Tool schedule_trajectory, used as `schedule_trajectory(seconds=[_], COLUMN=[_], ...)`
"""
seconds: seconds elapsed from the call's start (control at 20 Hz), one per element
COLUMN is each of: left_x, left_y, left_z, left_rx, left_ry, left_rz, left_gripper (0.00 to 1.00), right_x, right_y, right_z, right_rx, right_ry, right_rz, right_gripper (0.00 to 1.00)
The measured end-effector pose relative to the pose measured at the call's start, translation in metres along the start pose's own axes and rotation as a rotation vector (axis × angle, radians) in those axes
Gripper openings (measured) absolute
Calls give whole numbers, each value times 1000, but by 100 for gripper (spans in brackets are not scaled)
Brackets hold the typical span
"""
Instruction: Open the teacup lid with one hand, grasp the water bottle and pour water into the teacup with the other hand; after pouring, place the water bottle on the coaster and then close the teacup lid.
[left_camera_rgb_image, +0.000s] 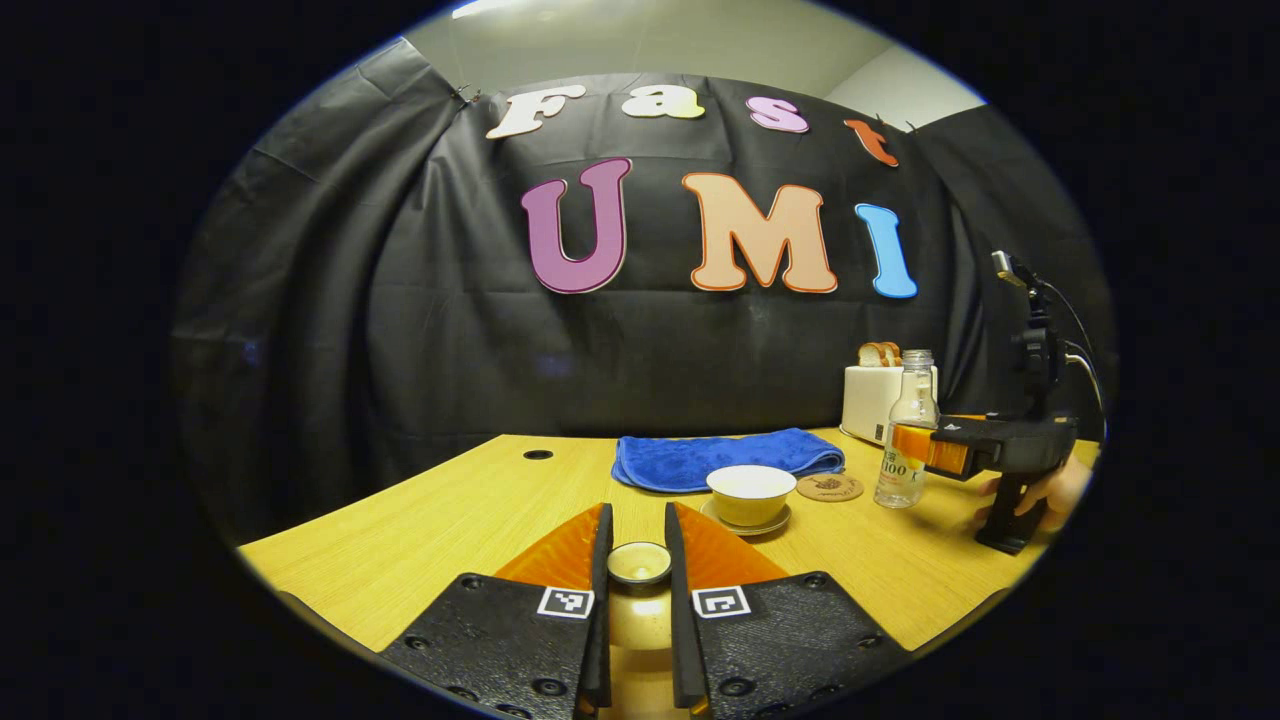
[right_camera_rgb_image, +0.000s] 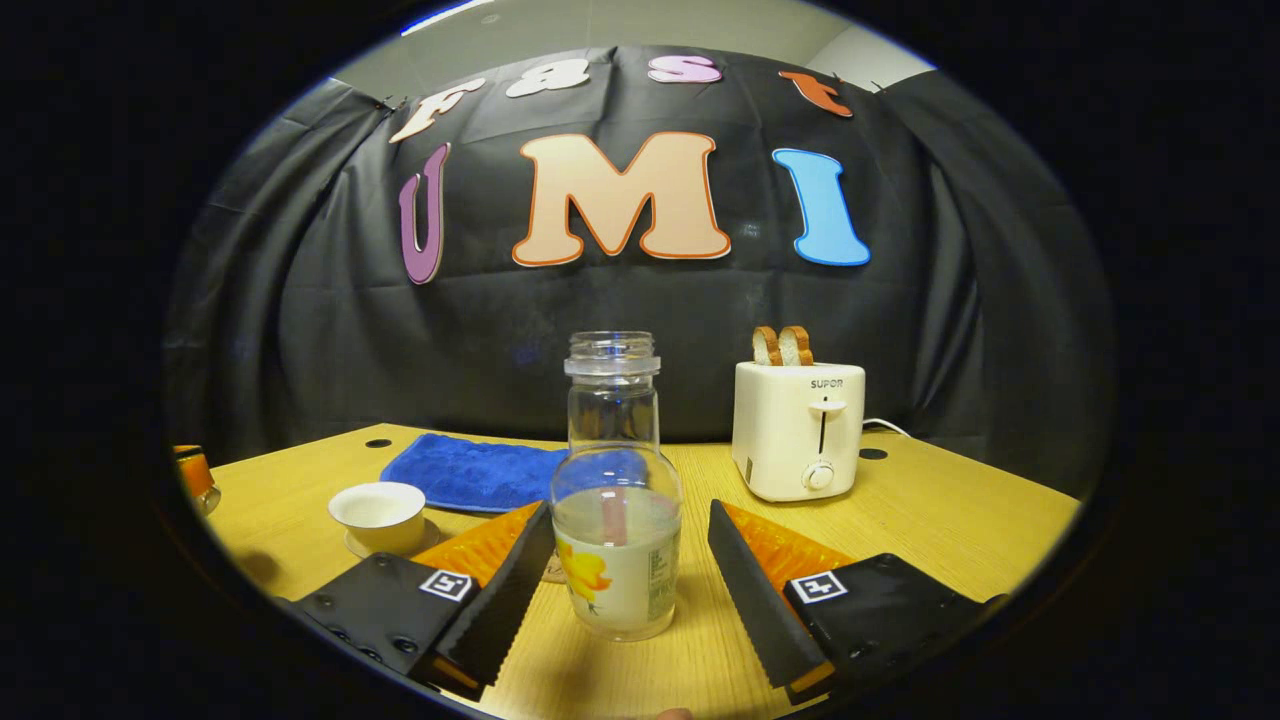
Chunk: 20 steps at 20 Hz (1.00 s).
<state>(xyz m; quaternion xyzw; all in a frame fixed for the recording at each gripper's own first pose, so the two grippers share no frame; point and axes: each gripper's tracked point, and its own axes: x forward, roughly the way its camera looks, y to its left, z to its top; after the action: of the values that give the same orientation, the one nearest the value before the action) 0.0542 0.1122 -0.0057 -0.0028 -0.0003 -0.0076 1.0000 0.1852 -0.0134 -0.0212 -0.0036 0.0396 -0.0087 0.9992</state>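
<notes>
The teacup (left_camera_rgb_image: 750, 494) is sitting uncovered on its saucer (left_camera_rgb_image: 747, 522) near the middle of the table (left_camera_rgb_image: 430, 530), just in front of the blue towel (left_camera_rgb_image: 725, 457); my left gripper (left_camera_rgb_image: 638, 560) is pinching the teacup lid (left_camera_rgb_image: 640, 563) between nearly closed fingers, lifted clear of the cup; the coaster (left_camera_rgb_image: 829, 487) is lying just beside the saucer; the water bottle (right_camera_rgb_image: 615, 500) is standing upright and capless between the spread fingers of my right gripper (right_camera_rgb_image: 630, 550), neither finger touching it; the toaster (right_camera_rgb_image: 798, 430) with bread is standing toward the table's back edge.
</notes>
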Motion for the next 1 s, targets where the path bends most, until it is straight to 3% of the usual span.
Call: schedule_trajectory(seconds=[0.1,0.15,0.3,0.4,0.45,0.6,0.7,0.75,1.0], left_x=[2,2,4,4,4,4,6,6,8], left_y=[5,5,3,3,3,3,3,3,0], left_z=[-1,0,0,0,0,0,0,0,-1], left_rx=[0,0,0,1,1,1,1,0,1], left_ry=[2,1,0,0,0,-1,0,0,7], left_rz=[0,-3,-17,-20,-22,-28,-34,-39,-59], left_gripper=[21,21,21,21,21,19,21,21,21], right_x=[6,9,16,17,21,20,20,19,25], right_y=[-1,-1,2,4,3,7,17,23,64], right_z=[1,4,7,8,6,5,7,10,8], right_rx=[0,-1,1,-1,-7,-37,-106,-160,-461], right_ry=[-14,-23,-43,-38,-41,-39,-42,-50,-84], right_rz=[-9,-15,-17,-22,-23,-28,-16,-9,31], right_gripper=[94,98,98,93,80,78,77,70,71])
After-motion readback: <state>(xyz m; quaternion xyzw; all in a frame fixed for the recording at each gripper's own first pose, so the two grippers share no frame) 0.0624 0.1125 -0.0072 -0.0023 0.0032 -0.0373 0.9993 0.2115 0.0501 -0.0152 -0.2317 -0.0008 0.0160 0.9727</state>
